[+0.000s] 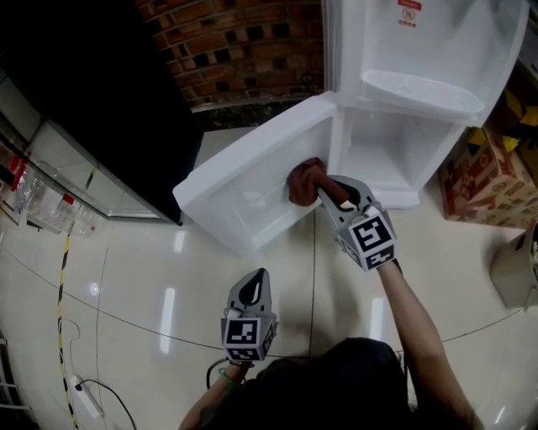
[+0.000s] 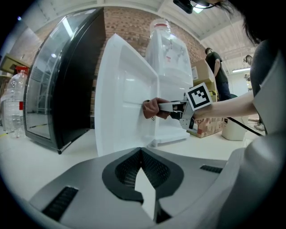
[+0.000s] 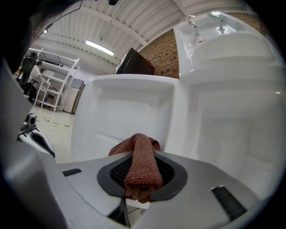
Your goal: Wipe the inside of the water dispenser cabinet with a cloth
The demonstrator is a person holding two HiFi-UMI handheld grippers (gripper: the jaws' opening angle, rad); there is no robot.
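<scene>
Right gripper [image 1: 326, 191] pinching reddish-brown terry cloth [image 1: 301, 180], pressing it against inner face of open white plastic cabinet door [image 1: 235, 189], near hinge. Left gripper [image 1: 257, 281] hanging well apart, jaws pressed together, holding nothing.

The water dispenser [image 1: 420, 50] runs off the head view's top edge. The red label [image 1: 408, 13] on it is cut there too, and its print is too small to read. The right gripper [image 1: 326, 191] covers the near part of the cloth [image 1: 303, 180]. In the right gripper view, the cloth's lower end disappears between the clamped jaws. The cardboard box [image 1: 483, 180] sits partly behind the dispenser, and its printing is unreadable. The black cabinet [image 1: 101, 109] is cut by the top and left edges. In the left gripper view, the bottle [image 2: 11, 105] is clipped at the left edge. Far behind, 2 people [image 2: 214, 62] are too small to make out.
</scene>
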